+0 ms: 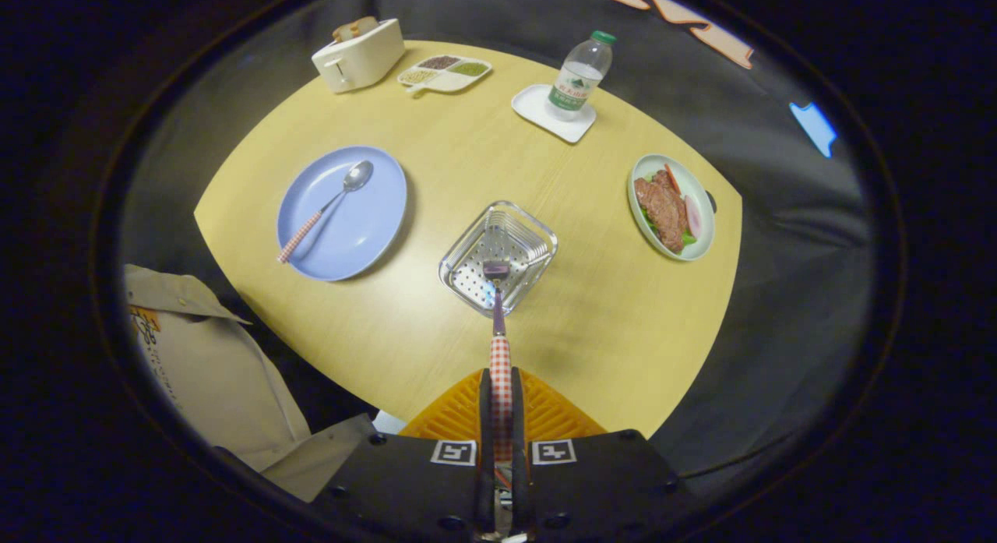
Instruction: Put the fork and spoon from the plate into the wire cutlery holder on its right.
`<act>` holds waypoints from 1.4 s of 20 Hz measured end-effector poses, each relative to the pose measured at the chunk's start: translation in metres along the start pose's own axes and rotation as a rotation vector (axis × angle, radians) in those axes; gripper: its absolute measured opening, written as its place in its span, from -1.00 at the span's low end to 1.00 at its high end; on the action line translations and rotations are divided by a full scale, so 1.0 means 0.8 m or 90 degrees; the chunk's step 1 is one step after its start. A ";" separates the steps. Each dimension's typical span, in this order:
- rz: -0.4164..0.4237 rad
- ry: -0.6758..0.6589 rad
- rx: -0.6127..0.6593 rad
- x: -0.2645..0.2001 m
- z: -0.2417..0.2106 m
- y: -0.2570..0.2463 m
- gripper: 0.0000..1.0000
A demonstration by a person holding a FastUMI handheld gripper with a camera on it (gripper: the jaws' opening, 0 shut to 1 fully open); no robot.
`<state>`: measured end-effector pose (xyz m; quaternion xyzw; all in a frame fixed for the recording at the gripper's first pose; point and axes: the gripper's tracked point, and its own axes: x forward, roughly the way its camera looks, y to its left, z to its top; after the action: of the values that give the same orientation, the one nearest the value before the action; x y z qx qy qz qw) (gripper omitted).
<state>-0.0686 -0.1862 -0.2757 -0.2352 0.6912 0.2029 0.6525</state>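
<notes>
Both fingers of the gripper (502, 391) press on the checked handle of the fork (499, 348), its tines over the wire cutlery holder (498, 255) mid-table. One spoon (327, 209) lies on the blue plate (366, 231) near the yellow table's (467, 161) left edge. Black cloth walls the booth.
</notes>
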 end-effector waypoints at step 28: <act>0.025 0.211 -0.074 0.051 0.021 0.000 -0.76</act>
<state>-0.0564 -0.1787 -0.3179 -0.2891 0.7809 0.2136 0.5108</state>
